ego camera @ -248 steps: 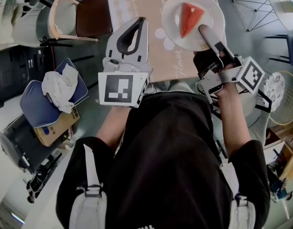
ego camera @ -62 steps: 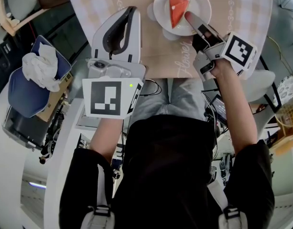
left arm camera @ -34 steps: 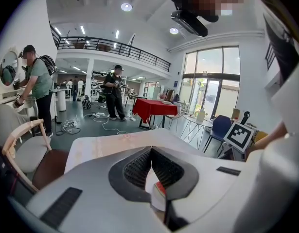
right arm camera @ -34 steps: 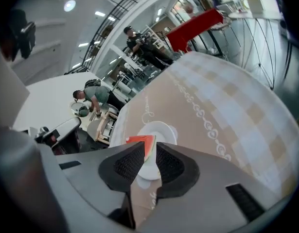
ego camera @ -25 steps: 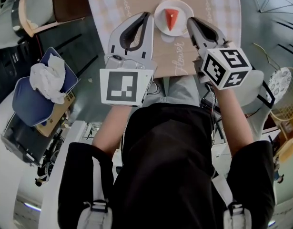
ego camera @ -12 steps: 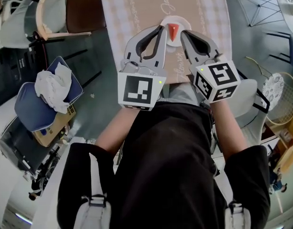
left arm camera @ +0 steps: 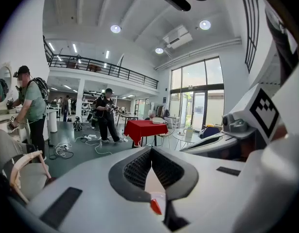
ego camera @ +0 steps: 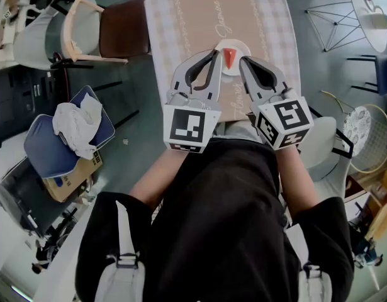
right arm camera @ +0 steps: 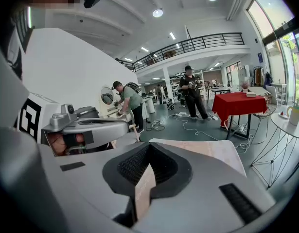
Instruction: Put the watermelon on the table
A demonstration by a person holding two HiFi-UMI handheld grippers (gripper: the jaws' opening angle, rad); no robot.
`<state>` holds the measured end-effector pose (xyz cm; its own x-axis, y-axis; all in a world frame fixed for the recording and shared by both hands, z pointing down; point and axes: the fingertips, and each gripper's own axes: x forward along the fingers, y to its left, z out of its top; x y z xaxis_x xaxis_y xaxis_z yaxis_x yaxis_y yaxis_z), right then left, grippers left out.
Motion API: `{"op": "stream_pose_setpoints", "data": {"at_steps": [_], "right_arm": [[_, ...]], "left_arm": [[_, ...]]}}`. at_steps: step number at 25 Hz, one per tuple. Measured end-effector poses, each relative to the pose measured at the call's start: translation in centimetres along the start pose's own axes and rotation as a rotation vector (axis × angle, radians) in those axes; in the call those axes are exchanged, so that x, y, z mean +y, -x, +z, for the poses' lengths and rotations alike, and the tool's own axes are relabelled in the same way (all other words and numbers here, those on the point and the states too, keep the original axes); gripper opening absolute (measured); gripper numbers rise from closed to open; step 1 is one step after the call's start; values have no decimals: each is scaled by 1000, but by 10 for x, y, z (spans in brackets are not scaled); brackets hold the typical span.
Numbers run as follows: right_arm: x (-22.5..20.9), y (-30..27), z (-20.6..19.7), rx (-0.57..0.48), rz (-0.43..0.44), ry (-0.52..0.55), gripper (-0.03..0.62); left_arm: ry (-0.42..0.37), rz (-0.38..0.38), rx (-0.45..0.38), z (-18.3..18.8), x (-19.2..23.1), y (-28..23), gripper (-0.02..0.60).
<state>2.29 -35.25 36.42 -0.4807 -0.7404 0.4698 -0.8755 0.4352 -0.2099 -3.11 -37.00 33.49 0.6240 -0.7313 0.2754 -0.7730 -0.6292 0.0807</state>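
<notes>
Compared with earlier, the right gripper [ego camera: 245, 61] sits withdrawn from the plate [ego camera: 235, 43] rim, jaws pressed together, empty. The left gripper [ego camera: 212, 55] beside it is likewise closed, empty. Beyond both, the watermelon [ego camera: 229, 57] lies on the plate on the table [ego camera: 193, 17].

Watermelon [ego camera: 229, 56] lies on plate [ego camera: 238, 48] on bench [ego camera: 180, 17], seen between L gripper [ego camera: 213, 55] & R gripper [ego camera: 243, 61]; both jaws together.

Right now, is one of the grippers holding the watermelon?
No, the watermelon lies on the white plate; the left gripper and right gripper are shut, empty.
</notes>
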Motion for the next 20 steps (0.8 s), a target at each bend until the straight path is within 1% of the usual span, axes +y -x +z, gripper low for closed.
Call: {"op": "stream_pose_setpoints", "data": {"at_steps": [5,11,20], "right_arm": [[0,6,5,-7,13,18,14],[-14,27,14,-44,31,-7,14],[-28,90,8,-97,54,4,14]], "left_arm": [[0,1,-7,1,-8,7,12],[-22,11,-5,5,-28,15,11],[-52,77,-32,15,-72,35,11]]}}
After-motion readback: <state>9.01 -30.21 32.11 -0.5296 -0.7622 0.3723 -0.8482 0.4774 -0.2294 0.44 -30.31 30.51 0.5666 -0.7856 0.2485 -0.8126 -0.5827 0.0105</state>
